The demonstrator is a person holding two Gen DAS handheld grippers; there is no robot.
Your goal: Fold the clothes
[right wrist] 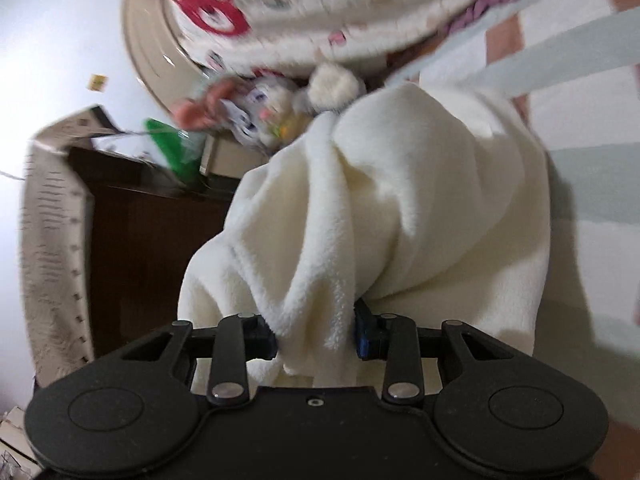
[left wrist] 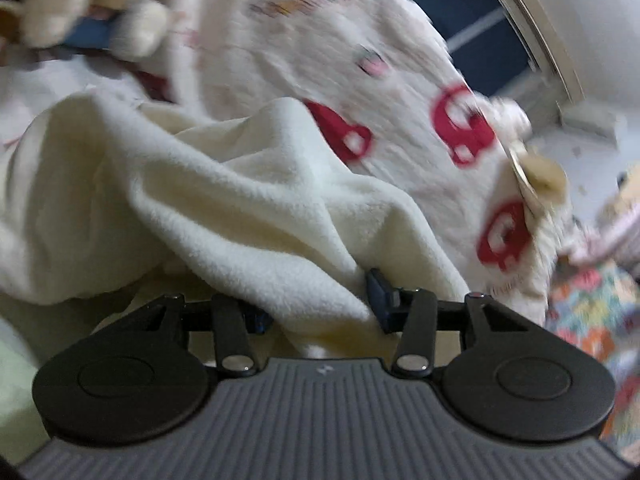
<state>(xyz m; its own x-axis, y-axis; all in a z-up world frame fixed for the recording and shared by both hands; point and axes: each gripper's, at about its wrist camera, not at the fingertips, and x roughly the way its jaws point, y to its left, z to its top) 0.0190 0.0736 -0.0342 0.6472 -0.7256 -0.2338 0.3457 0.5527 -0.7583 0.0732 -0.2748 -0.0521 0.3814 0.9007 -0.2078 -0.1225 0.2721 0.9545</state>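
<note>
Over the bed, both the left gripper and right gripper pinch the bunched cream fleece, so folding's probably barely started.

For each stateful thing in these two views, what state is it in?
left tongs: shut on cream fleece garment
right tongs: shut on cream fleece garment
cream fleece garment: bunched and creased, not yet folded, gripped at both ends
red-patterned blanket: spread out, rumpled
plush toy: lying on its side, blurred
</note>
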